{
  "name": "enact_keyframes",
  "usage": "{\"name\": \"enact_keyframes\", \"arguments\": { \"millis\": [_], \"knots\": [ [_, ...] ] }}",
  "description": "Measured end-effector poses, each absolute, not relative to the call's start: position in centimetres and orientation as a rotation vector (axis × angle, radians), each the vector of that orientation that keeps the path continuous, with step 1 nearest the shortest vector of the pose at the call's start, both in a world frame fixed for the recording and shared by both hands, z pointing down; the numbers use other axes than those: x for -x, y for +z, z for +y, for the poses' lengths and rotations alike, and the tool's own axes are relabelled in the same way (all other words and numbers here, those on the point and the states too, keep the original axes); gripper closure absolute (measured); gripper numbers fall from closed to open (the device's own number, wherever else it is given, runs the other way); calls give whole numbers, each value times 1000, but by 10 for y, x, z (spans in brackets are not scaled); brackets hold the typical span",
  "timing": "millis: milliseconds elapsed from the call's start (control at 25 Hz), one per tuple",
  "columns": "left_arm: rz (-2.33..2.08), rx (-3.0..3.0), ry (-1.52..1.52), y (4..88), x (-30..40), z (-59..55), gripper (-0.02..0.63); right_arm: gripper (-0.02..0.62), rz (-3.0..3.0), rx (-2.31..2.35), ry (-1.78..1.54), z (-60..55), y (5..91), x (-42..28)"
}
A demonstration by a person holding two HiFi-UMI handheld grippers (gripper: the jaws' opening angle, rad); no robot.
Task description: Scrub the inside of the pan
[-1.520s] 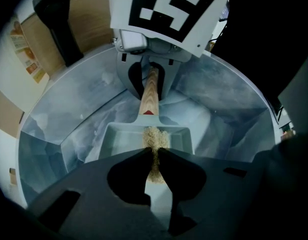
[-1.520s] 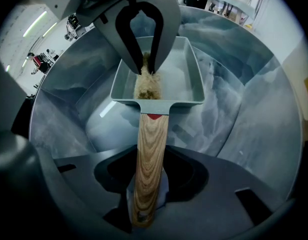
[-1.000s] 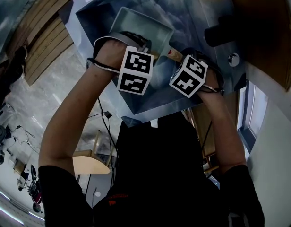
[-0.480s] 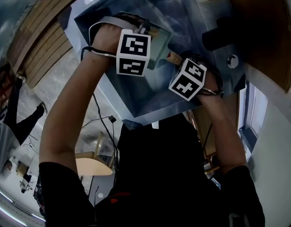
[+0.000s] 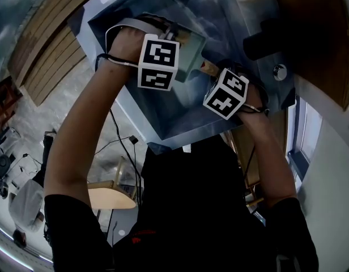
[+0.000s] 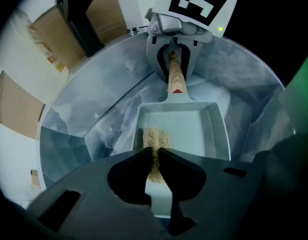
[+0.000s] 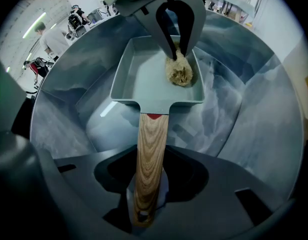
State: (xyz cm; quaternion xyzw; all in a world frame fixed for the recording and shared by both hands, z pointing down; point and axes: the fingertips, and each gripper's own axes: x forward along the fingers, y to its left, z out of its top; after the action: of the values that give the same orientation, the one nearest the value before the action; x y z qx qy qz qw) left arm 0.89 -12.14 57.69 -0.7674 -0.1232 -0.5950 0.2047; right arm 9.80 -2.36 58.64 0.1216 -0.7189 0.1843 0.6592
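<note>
A pale grey-green rectangular pan point(image 7: 144, 79) with a wooden handle point(image 7: 150, 154) lies in the steel sink point(image 7: 244, 119). My right gripper point(image 7: 146, 184) is shut on the handle's end, pointing down. My left gripper point(image 6: 155, 151) is shut on a tan scrubbing pad point(image 6: 155, 139), which rests on the pan's floor point(image 6: 194, 129) near a side wall, at the end away from the handle. In the right gripper view the pad point(image 7: 179, 73) sits under the left gripper point(image 7: 175, 44). In the head view both marker cubes, left point(image 5: 158, 62) and right point(image 5: 226, 93), cover most of the pan point(image 5: 192, 47).
The sink's steep steel walls point(image 5: 163, 120) surround the pan closely. A black fitting point(image 5: 265, 41) and a round metal knob point(image 5: 279, 72) sit on the sink's right rim. Wooden surfaces point(image 5: 44, 55) lie to the left.
My left gripper has moved up the picture with the pad, farther from me over the pan, then held still. The right gripper and the handle have not moved.
</note>
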Motion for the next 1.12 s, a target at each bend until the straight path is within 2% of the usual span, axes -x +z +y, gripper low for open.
{"name": "enact_keyframes", "arguments": {
  "millis": [640,1120],
  "knots": [
    [-638,2170,-1785,575,30,-40,551,440,-1612,-283,407,-24,586,-99],
    [-431,2125,-1709,562,20,-99,551,440,-1614,-290,406,-24,586,-99]
  ]
}}
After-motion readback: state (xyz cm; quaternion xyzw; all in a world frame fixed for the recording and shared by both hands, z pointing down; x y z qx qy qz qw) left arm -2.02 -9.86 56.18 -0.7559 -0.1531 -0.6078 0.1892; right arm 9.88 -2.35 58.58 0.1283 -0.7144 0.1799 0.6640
